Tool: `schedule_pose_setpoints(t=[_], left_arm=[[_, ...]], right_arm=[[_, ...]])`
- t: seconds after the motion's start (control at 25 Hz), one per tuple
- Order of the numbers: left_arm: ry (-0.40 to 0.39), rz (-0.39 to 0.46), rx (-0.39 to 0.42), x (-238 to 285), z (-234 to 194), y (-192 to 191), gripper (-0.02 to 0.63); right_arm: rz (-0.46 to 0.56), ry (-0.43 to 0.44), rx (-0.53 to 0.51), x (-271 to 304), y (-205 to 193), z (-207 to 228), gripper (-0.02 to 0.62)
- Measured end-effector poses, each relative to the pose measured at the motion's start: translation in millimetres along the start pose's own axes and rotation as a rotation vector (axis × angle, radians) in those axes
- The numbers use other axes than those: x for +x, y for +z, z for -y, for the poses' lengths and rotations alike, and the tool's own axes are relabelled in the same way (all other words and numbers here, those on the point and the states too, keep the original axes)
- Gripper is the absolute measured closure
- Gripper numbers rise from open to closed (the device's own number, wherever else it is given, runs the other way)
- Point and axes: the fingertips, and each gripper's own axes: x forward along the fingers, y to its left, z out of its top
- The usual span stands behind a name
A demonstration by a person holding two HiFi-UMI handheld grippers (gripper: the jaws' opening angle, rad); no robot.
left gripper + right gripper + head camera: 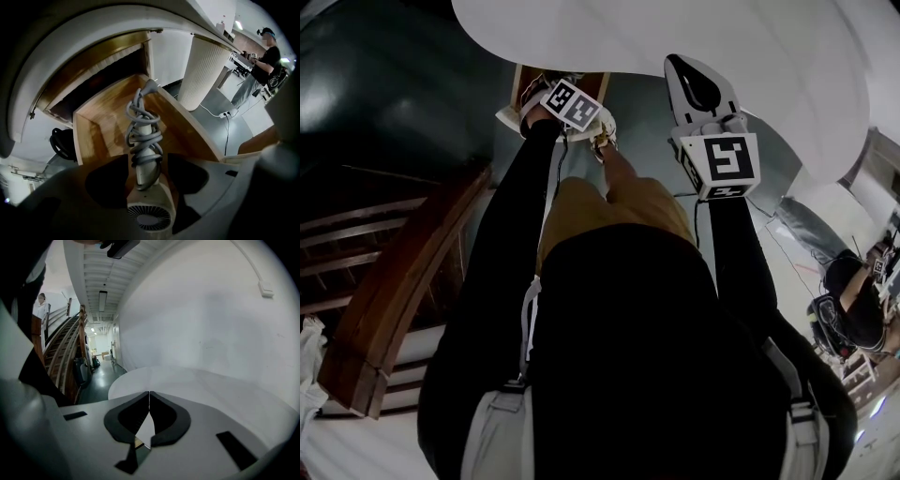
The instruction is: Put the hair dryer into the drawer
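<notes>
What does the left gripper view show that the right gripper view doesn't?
Only the left gripper view: the white hair dryer, grey cord wound round its handle, inside the open wooden drawer, between the left gripper's parted jaws. Only the right gripper view: a wooden staircase, a corridor, and the right gripper shut on nothing. Both: the round white table.

Matt plastic hair dryer (150, 199), smooth varnished wooden drawer (107, 127)

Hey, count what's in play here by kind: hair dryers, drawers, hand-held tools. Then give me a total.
White hair dryer with grey cord wound round its handle: 1
Open wooden drawer: 1
Grey two-jaw tools, left tool and right tool: 2
Total: 4
</notes>
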Motion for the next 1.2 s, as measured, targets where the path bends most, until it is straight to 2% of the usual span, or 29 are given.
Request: schedule_pose_setpoints(t=[0.48, 0.92, 1.04, 1.2], left_arm=[[-0.017, 0.014, -0.045, -24.9, 6.6, -14.0, 0.327], [0.036, 0.101, -0.106, -78.9, -1.9, -15.5, 0.327], [0.072, 0.131, -0.113, -90.5, -8.9, -11.0, 0.327], [0.079, 0.178, -0.119, -107.8, -0.2, -11.6, 0.327]], right_arm=[[0.064, 0.020, -0.004, 13.2, 26.6, -8.8, 0.568], [0.151, 0.069, -0.034, 26.3, 69.9, -25.8, 0.568], [0.165, 0.078, -0.042, 27.8, 75.8, -27.3, 0.568], [0.174, 0.082, -0.048, 18.4, 74.3, -35.0, 0.568]])
